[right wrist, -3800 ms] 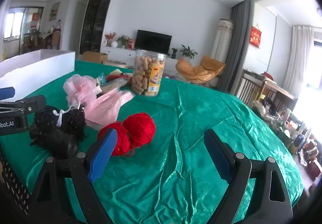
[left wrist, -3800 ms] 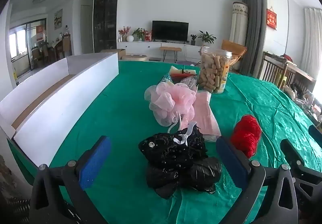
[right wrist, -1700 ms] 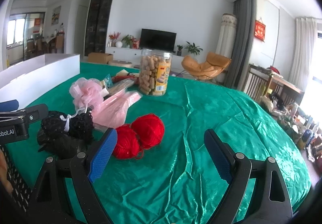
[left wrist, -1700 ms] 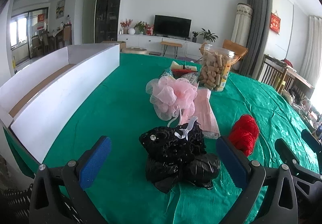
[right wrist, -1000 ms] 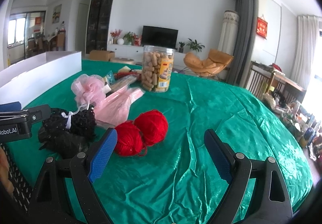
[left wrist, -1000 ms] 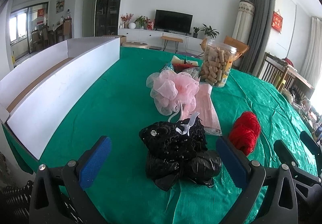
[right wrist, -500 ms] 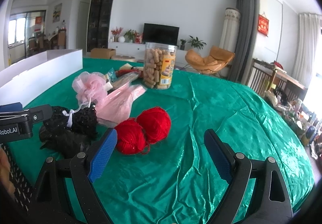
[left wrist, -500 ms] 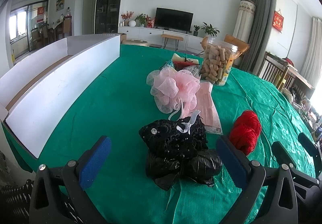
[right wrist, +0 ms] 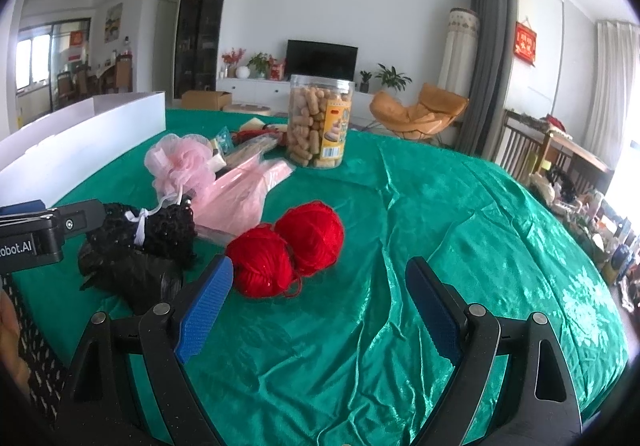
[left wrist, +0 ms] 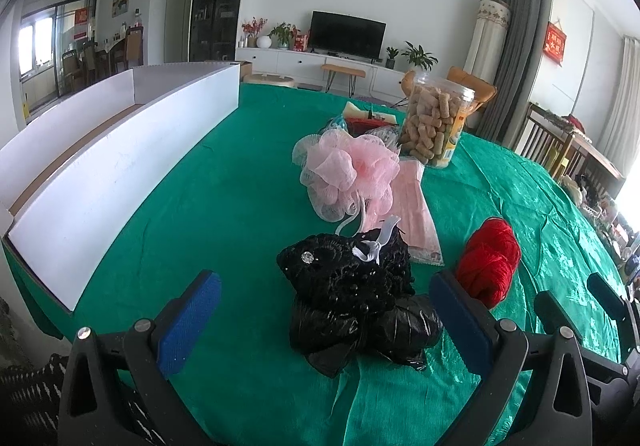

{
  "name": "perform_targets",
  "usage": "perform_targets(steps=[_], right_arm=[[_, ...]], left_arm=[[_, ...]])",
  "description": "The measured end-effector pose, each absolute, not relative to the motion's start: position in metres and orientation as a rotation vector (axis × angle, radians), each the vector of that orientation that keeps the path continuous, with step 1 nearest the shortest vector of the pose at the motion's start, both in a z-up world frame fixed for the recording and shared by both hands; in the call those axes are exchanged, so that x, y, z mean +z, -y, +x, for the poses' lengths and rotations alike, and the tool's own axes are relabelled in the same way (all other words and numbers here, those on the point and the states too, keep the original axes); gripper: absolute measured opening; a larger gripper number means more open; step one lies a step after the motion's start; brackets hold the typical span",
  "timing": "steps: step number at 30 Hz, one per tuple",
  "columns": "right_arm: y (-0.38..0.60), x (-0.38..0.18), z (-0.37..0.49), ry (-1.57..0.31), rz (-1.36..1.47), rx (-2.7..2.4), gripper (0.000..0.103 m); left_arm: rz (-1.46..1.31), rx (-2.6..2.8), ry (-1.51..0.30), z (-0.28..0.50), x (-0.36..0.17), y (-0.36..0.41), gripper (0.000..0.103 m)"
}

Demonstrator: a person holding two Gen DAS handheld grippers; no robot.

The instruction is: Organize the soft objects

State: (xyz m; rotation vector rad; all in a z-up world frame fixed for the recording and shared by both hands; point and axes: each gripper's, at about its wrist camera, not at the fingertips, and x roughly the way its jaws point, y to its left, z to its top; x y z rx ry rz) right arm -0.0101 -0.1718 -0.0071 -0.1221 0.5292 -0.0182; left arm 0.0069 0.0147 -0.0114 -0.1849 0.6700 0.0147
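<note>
- Grippers wide open, both empty: left gripper (left wrist: 325, 320) frames the black lace bundle (left wrist: 352, 274) at 12 o'clock, likely the first pick; right gripper (right wrist: 320, 306) faces bare green tablecloth (right wrist: 460, 213).
- Red yarn balls (right wrist: 286, 250) touching, pair's long axis running 8 to 2 o'clock.
- Pink mesh pouf (left wrist: 348, 173) beyond, resting on a pink bag (left wrist: 412, 205).
- White box (left wrist: 104, 161) at 10 o'clock, apparently the drop spot; snack jar (left wrist: 436, 125) farthest.

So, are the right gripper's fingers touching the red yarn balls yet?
Apart. In the right wrist view the right gripper is open and empty, with bare green cloth showing between its fingers and the red yarn balls.
</note>
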Motion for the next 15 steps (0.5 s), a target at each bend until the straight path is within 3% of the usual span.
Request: perform_targets(steps=[15], right_arm=[[0.1706, -0.0103, -0.0106, -0.546, -0.120, -0.012, 0.090]], left_arm=[[-0.188, 0.015, -0.673, 0.0068, -0.0123, -0.0150, 0.103]])
